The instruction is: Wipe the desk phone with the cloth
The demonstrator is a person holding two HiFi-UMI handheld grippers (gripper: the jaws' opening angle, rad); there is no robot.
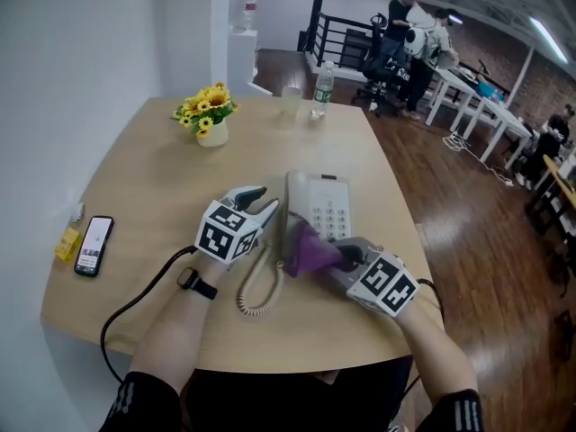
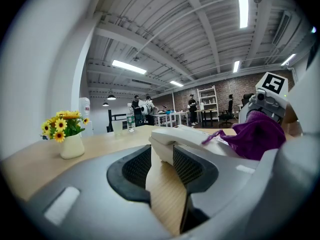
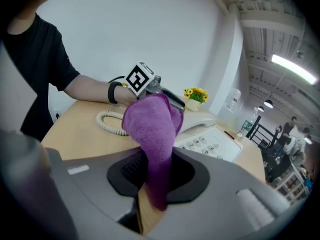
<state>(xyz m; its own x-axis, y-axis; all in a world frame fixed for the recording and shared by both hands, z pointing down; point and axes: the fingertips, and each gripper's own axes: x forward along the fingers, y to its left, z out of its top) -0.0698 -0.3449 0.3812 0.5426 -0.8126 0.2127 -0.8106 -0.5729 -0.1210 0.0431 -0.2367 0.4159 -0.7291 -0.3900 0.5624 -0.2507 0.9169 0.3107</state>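
The white desk phone (image 1: 326, 207) lies mid-desk, its handset (image 1: 293, 207) resting along its left side, the coiled cord (image 1: 257, 292) looping toward me. My left gripper (image 1: 267, 205) reaches the handset from the left; in the left gripper view the handset's near end (image 2: 162, 151) fills the gap between the pads of the left gripper (image 2: 161, 159). A purple cloth (image 1: 309, 248) hangs bunched from my right gripper (image 1: 342, 257), lying against the phone's near end. The right gripper (image 3: 157, 176) is shut on the cloth (image 3: 150, 126), with the keypad (image 3: 207, 143) just beyond.
A vase of yellow flowers (image 1: 211, 121) stands at the far left, a glass (image 1: 291, 103) and a water bottle (image 1: 321, 90) at the far edge. A smartphone (image 1: 94, 245) and a yellow item (image 1: 67, 243) lie at the left edge. A black cable (image 1: 135, 302) trails off the near edge.
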